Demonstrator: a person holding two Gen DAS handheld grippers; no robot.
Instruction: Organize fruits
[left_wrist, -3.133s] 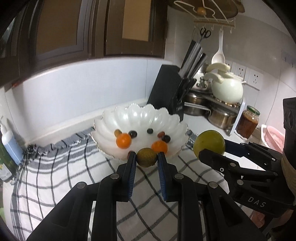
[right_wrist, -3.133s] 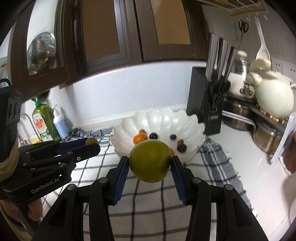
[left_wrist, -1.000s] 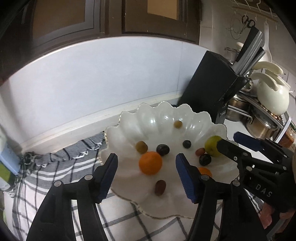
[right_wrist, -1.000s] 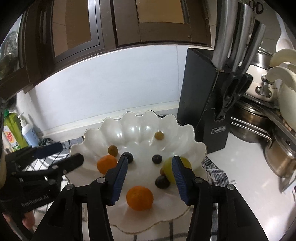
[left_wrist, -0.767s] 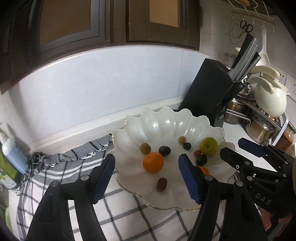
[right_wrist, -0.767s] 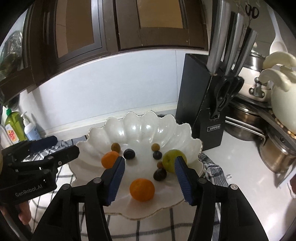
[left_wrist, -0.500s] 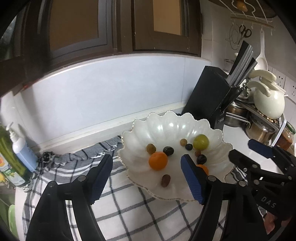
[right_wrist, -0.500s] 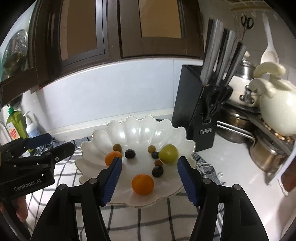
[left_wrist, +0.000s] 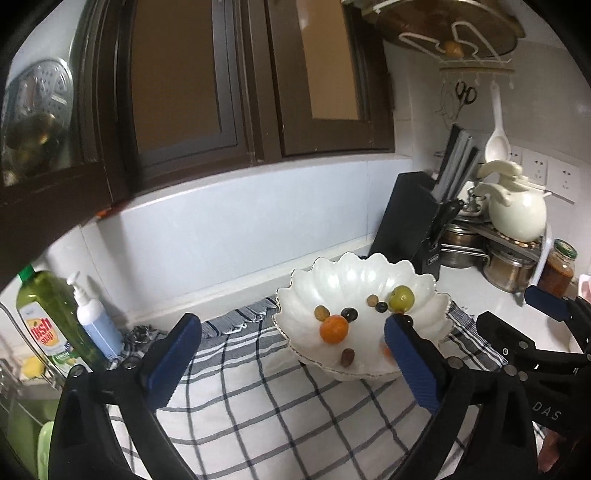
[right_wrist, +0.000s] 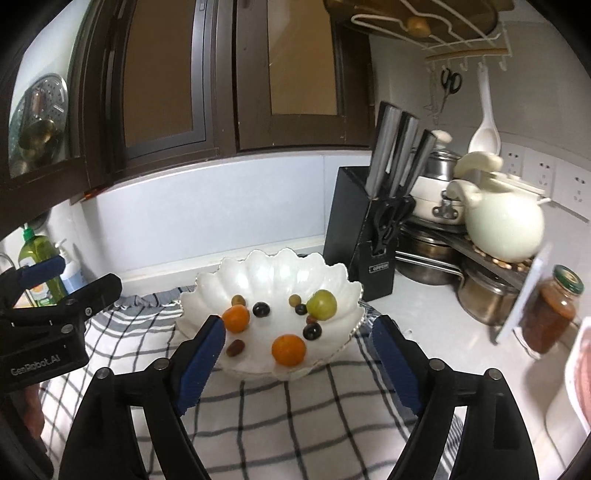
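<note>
A white scalloped bowl (left_wrist: 354, 271) (right_wrist: 273, 264) stands on a checked cloth (left_wrist: 280, 413). It holds a green round fruit (left_wrist: 401, 297) (right_wrist: 322, 304), two oranges (left_wrist: 334, 329) (right_wrist: 288, 349), dark plums (right_wrist: 260, 309), a brown date (left_wrist: 347, 357) and a small olive-coloured fruit (left_wrist: 321, 312). My left gripper (left_wrist: 293, 326) (right_wrist: 86, 275) hovers in front of the bowl, its jaws opening wide with nothing between them. My right gripper (right_wrist: 299, 325) (left_wrist: 511, 308) hangs beside it to the right, jaws also opening and empty. In the left wrist view one orange is mostly hidden behind my right finger.
A black knife block (right_wrist: 362, 236) stands just behind the bowl on the right. Past it are a white pot (right_wrist: 506, 229), steel pans and a jar (right_wrist: 550, 314). A green soap bottle (left_wrist: 44, 317) and pump bottle (left_wrist: 94, 317) stand at the left by the sink.
The olive-coloured fruit and the green fruit have left my grippers and lie in the bowl. Both grippers have drawn back and up from the bowl, and their jaws have spread wider.
</note>
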